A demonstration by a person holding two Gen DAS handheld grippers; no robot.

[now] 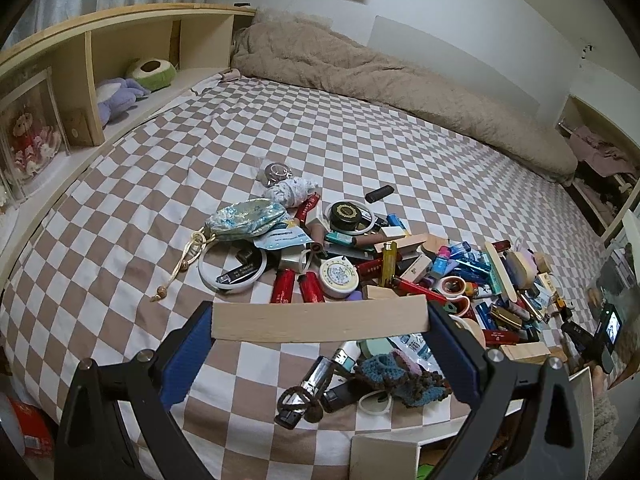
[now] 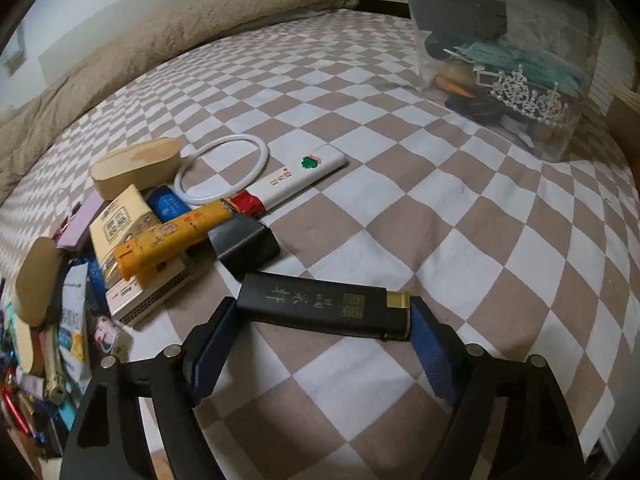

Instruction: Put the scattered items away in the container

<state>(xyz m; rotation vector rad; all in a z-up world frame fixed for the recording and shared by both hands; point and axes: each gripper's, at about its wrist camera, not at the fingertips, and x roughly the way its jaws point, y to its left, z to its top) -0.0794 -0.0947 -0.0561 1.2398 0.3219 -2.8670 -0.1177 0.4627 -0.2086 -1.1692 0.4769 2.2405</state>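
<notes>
Checkered brown-and-white bedding covers the bed (image 2: 440,208) under both pairs of tongs.

The right tongs (image 2: 324,320) have a black lighter (image 2: 324,306) lying crosswise between their blue pads, both ends touching or nearly touching them; whether they press on it cannot be told for sure. Gold characters and a square gold seal are printed on its side, too stylised to read. Just beyond it lies a small black block (image 2: 244,248), then an orange lighter (image 2: 176,240) with red characters, a white lighter (image 2: 300,176) with a green-and-red emblem and red writing, a white ring (image 2: 222,170) and a rounded wooden piece (image 2: 136,168). Well apart, at the far right of the bed, stands the clear plastic container (image 2: 512,60), already holding a pearl tiara (image 2: 528,98) and teal packets.

The left tongs (image 1: 320,318) stand wide, clamped on the ends of a pale wooden block (image 1: 320,318). Beneath and beyond it sprawls the pile of scattered items (image 1: 400,264): red lighters, a round tin, a crocheted piece, a brocade pouch (image 1: 248,220). A beige quilt (image 1: 380,80) runs along the white wall, and a wooden headboard shelf (image 1: 88,52) holds plush toys.
</notes>
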